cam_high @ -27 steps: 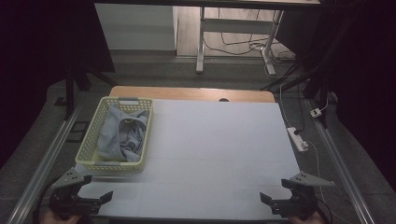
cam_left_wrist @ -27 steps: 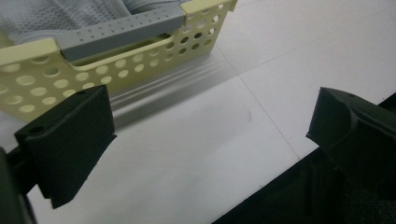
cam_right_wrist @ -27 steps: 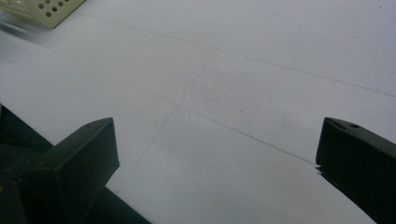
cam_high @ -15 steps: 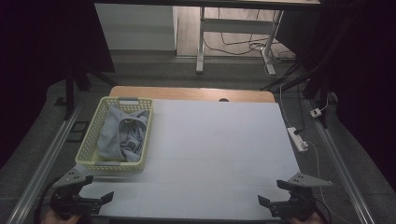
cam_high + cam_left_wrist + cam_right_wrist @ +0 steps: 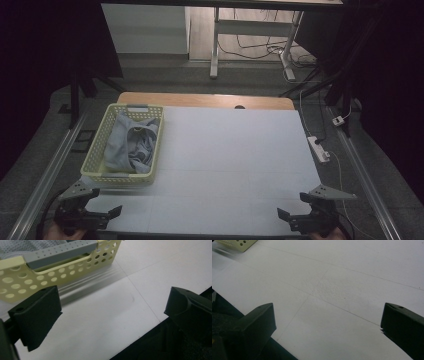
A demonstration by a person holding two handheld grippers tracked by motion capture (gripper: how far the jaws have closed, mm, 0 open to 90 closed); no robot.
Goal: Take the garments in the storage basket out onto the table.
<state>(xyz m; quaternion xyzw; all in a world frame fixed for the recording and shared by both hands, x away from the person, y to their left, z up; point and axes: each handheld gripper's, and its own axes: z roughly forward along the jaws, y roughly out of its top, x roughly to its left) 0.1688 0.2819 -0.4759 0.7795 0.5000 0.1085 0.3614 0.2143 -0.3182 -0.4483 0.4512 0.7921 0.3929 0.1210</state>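
A pale yellow perforated basket stands on the left of the white table, with crumpled grey cloth inside it. My left gripper is at the table's near left corner, just in front of the basket. Its jaws stand wide apart and hold nothing. The left gripper view has the basket's near wall, its grey handle and a bit of the cloth close ahead. My right gripper sits at the near right corner, open and empty over bare table.
Metal rails run along both sides of the table. A white power strip with a cable lies on the floor to the right. A strip of wooden tabletop shows at the far edge, and desk legs stand beyond it.
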